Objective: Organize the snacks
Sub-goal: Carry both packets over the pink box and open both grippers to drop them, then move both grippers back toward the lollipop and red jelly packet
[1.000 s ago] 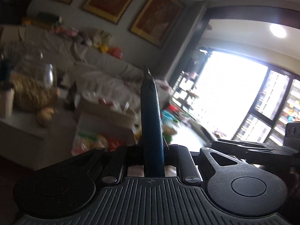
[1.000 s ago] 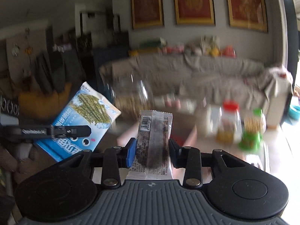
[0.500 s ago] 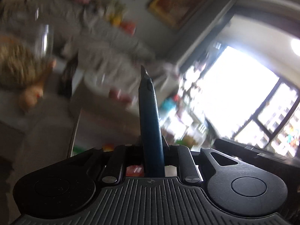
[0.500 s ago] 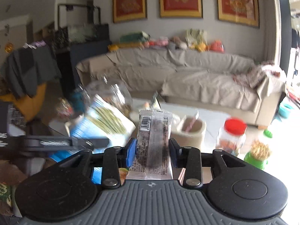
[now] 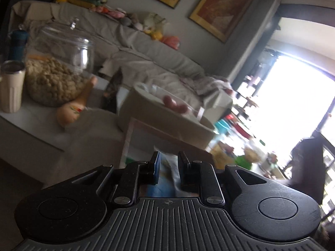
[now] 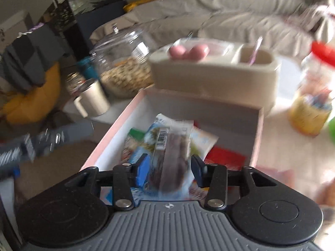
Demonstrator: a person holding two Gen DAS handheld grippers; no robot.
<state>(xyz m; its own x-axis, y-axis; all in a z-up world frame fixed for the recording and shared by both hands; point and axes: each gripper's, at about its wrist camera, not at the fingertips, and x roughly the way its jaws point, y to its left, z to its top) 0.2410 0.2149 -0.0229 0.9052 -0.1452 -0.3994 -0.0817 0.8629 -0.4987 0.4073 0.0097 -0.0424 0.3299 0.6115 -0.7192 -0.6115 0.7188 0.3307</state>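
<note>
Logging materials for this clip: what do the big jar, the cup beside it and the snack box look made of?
Big jar: clear glass, apparently; the sofa shows through it and it glints. Cup: cream ribbed outside with a metallic-looking rim, possibly coated steel; hard to confirm. Snack box: pink outside, matte white inside, thin flat walls, likely cardboard.

Left wrist view low and near, facing past its jaws across the pink box [image 5: 134, 125] toward the sofa [image 5: 146, 58], right wrist view tilted down over the same pink box [image 6: 108, 138] beyond its jaws, both sharing glass jar [image 5: 60, 71] [image 6: 123, 67] and cream tray [image 5: 146, 113] [image 6: 209, 79]
</note>
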